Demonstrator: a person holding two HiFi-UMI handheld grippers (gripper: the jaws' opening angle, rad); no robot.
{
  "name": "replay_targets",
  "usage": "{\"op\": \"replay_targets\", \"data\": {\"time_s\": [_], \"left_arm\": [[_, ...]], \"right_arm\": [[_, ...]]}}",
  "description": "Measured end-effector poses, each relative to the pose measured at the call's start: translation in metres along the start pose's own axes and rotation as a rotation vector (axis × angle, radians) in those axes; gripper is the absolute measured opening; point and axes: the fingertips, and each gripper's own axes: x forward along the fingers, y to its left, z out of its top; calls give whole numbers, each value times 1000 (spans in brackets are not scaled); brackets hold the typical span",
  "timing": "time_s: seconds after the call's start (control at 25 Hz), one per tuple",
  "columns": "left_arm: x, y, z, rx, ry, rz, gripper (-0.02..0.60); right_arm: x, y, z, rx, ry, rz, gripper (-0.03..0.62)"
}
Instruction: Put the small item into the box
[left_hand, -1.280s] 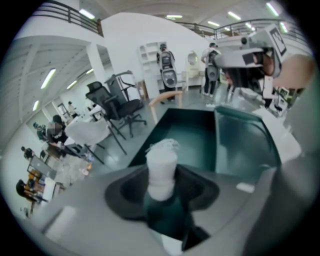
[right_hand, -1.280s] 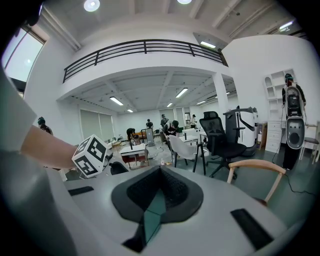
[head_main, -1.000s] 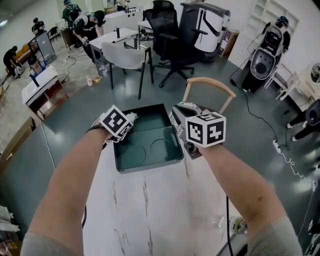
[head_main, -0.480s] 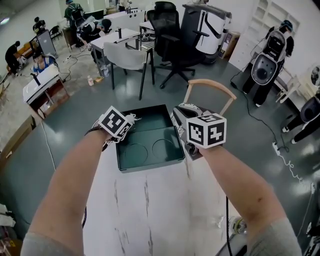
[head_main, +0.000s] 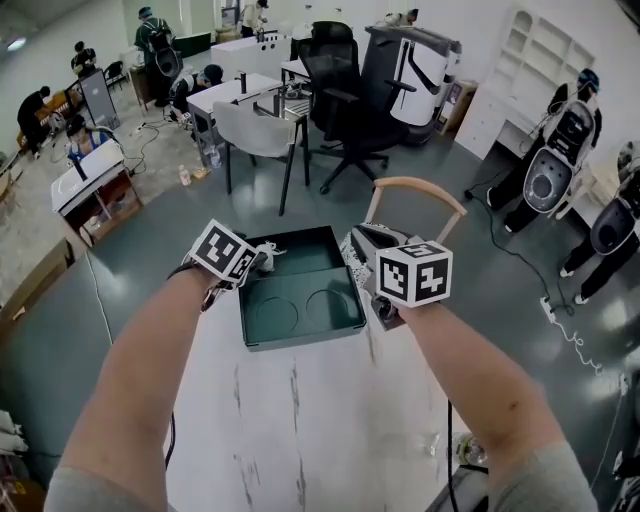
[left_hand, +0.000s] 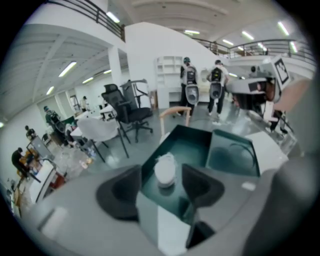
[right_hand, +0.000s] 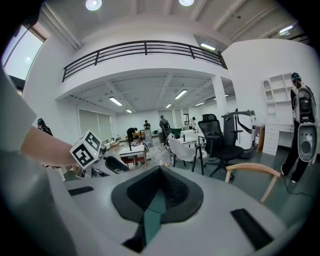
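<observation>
- The box (head_main: 305, 338), dark green and open at the top, stands at the far end of the white bench (head_main: 300, 430), in the middle of the head view; this puts it within reach of both grippers.
- The right gripper (right_hand: 159, 175) has its jaws closed on a green strip, which is the box's right wall. The grip appears meant to keep the box from sliding while the other gripper works.
- The left gripper (head_main: 255, 260) hangs over the box's left edge and points steeply down. Its jaws have just been opening and now stand wide apart.
- The small item (left_hand: 165, 170), white and rounded, rests on the box floor close to the left wall. In the left gripper view it lies in the gap between the jaws but beyond them, and neither jaw touches it, so it reads as released.
- The item lies well inside the rim, so the placing step seems done. What probably remains is for the left gripper to withdraw and for the right one to let go.
</observation>
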Motion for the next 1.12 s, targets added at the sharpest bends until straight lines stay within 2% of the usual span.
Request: {"op": "replay_targets", "data": {"time_s": [0.4, 0.56, 0.72, 0.92, 1.12], "left_arm": [[-64, -1, 17, -50, -67, 23, 255], [-89, -10, 20, -65, -98, 8, 243], [-119, -15, 28, -71, -141, 6, 205], [-165, -22, 32, -145, -248, 14, 147], [-210, -30, 27, -182, -325, 1, 82]], "right_arm": [[-37, 12, 14, 6, 0, -53, 5], [-52, 23, 20, 3, 4, -66, 5], [-69, 29, 28, 3, -3, -84, 5], [-91, 39, 44, 14, -11, -113, 5], [-108, 60, 60, 9, -15, -134, 5]]}}
